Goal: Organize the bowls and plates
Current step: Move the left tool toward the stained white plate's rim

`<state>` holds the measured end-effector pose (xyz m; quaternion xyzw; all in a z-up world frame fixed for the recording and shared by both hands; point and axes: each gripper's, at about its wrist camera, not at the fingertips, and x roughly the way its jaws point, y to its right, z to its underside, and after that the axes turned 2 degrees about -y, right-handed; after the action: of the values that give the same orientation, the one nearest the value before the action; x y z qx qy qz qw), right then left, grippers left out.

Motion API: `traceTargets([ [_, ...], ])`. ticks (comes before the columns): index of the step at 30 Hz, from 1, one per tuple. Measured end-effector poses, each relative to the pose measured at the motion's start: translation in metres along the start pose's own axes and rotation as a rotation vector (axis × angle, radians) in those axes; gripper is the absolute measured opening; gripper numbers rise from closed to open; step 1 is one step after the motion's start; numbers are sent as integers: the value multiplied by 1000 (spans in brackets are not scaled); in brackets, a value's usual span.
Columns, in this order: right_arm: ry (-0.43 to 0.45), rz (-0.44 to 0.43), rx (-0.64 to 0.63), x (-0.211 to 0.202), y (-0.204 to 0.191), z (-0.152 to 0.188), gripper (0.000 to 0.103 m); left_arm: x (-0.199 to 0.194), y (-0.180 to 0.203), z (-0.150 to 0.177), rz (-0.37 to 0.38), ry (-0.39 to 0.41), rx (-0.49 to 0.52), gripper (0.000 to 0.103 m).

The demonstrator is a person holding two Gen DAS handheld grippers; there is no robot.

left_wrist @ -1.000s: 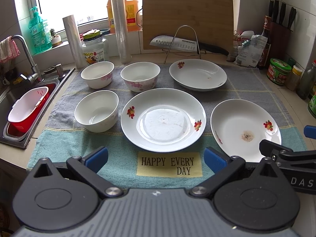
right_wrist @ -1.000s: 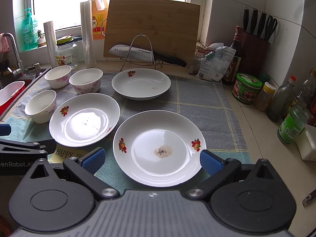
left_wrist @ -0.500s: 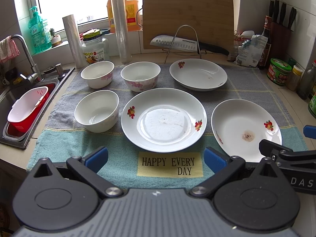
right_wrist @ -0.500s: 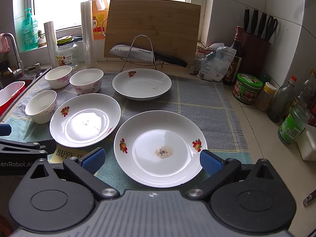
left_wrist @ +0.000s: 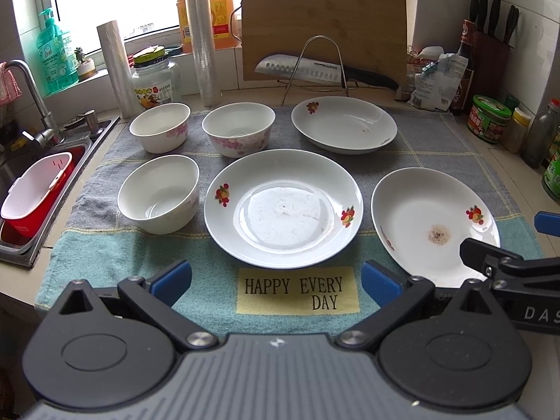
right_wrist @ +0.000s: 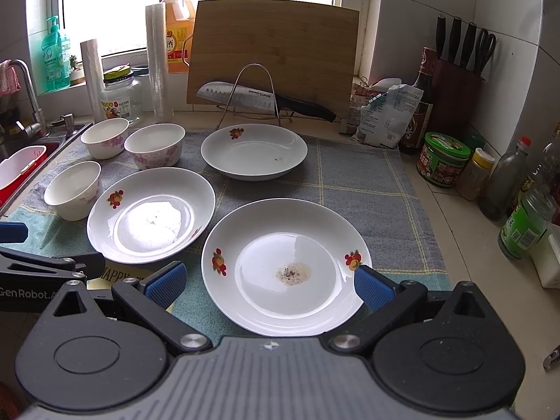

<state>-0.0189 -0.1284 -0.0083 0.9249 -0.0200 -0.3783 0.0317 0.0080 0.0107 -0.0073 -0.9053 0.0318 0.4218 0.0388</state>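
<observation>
Three white plates with fruit motifs lie on a towel: a middle plate (left_wrist: 283,208), a near right plate (right_wrist: 285,266) with a brown stain, and a far plate (left_wrist: 344,124). Three white bowls stand at the left: a near bowl (left_wrist: 159,194) and two pink-flowered ones, the left bowl (left_wrist: 160,126) and the right bowl (left_wrist: 238,128). My left gripper (left_wrist: 276,281) hangs open over the towel's front edge, short of the middle plate. My right gripper (right_wrist: 267,285) is open, its blue pads either side of the stained plate's near half, above it.
A sink (left_wrist: 33,189) with a red and white basket lies left. A cutting board (left_wrist: 323,24) and a knife (left_wrist: 315,70) on a wire rack stand behind. Jars and bottles (right_wrist: 507,182) line the right wall, with a knife block (right_wrist: 458,80) in the corner.
Both grippers have crept slightly forward; the plates sit a touch nearer in both views. Nothing has been picked up or shifted.
</observation>
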Motion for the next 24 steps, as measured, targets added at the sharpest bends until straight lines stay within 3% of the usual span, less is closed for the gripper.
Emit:
traceTargets([
  [11, -34, -1, -24, 17, 14, 16, 103, 21, -6, -5, 39, -26, 25, 102],
  [24, -144, -18, -47, 56, 23, 52, 103, 43, -6, -17, 130, -51, 75, 102],
])
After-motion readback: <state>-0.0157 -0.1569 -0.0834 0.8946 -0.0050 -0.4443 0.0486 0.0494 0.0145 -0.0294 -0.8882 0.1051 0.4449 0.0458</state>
